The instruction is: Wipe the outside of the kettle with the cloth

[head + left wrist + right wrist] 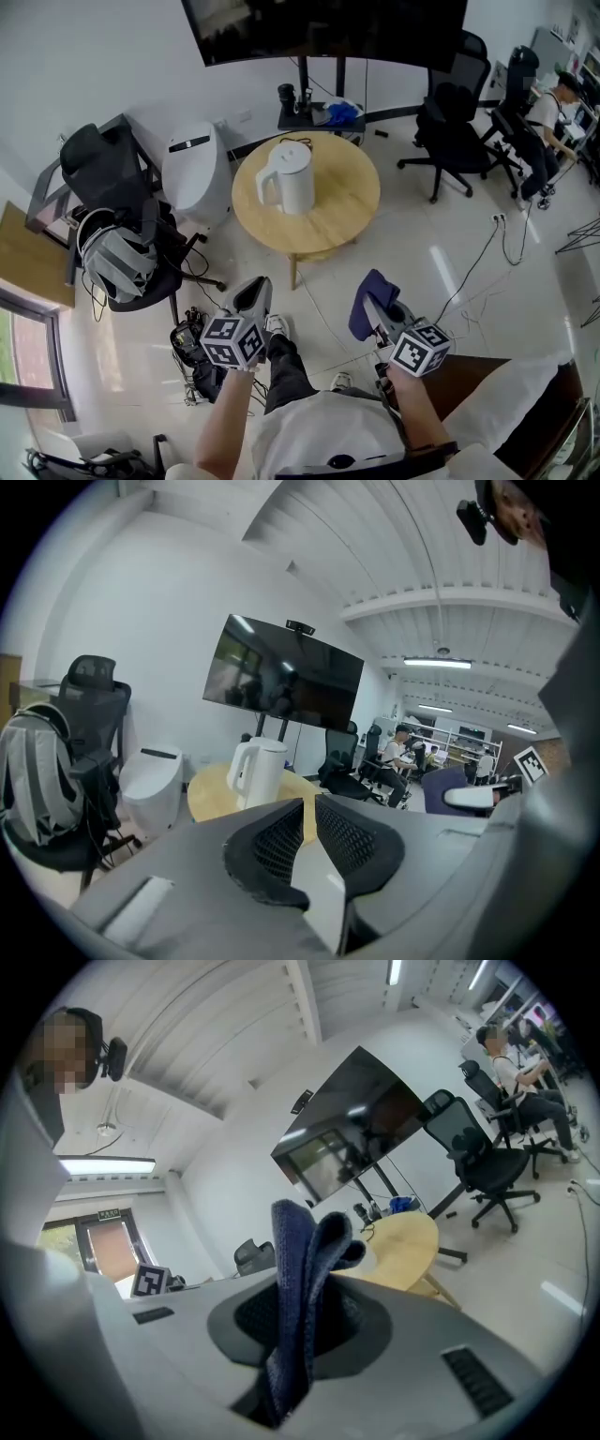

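A white kettle (289, 176) stands upright on the round wooden table (347, 202), well ahead of both grippers. In the left gripper view the kettle (258, 772) sits on the table (211, 794) past the jaws. My left gripper (251, 291) hovers over the floor short of the table; its jaws (309, 803) stand a narrow slit apart with nothing between them. My right gripper (375, 298) is shut on a dark blue cloth (367, 305), which sticks up folded from the jaws (305, 1241) and hides part of the table (408, 1241) behind it.
A white bin-like unit (195, 173) and a chair with a grey backpack (117, 258) stand left of the table. Behind it are a screen stand with a shelf of items (319, 112). Black office chairs (459, 122), a seated person (548, 117) and floor cables (497, 244) lie to the right.
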A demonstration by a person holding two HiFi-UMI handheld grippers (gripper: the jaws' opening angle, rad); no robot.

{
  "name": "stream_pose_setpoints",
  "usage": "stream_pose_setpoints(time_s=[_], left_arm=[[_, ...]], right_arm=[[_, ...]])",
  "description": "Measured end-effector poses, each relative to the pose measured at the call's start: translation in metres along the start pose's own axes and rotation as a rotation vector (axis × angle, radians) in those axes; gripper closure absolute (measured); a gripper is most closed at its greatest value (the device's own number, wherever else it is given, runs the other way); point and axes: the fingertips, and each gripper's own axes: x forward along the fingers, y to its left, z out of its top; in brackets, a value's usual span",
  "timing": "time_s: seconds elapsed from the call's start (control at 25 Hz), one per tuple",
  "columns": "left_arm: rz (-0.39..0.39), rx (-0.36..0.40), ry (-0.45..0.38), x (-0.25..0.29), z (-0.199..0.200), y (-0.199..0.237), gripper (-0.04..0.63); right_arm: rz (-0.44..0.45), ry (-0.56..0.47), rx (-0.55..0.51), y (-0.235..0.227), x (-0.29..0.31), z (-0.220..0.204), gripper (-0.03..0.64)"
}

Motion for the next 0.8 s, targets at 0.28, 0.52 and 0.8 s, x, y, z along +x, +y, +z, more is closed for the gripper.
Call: stream_pose_setpoints(time_s=[0.28, 0.52, 0.8], left_arm=[[-0.085, 0.107, 0.019, 0.086, 0.042, 0.069, 0.474], [-0.202, 0.205, 0.043, 0.160, 0.066, 0.118, 0.334], [-0.294, 0.253, 0.059, 0.229, 0.076, 0.149, 0.328]], right_arm=[[-0.044, -0.047, 0.037, -0.006, 0.076, 0.035, 0.552], [-0.114, -0.074, 0.015, -0.005, 0.140, 0.060, 0.552], [-0.153, -0.078, -0.039, 0.003, 0.213, 0.081, 0.552]])
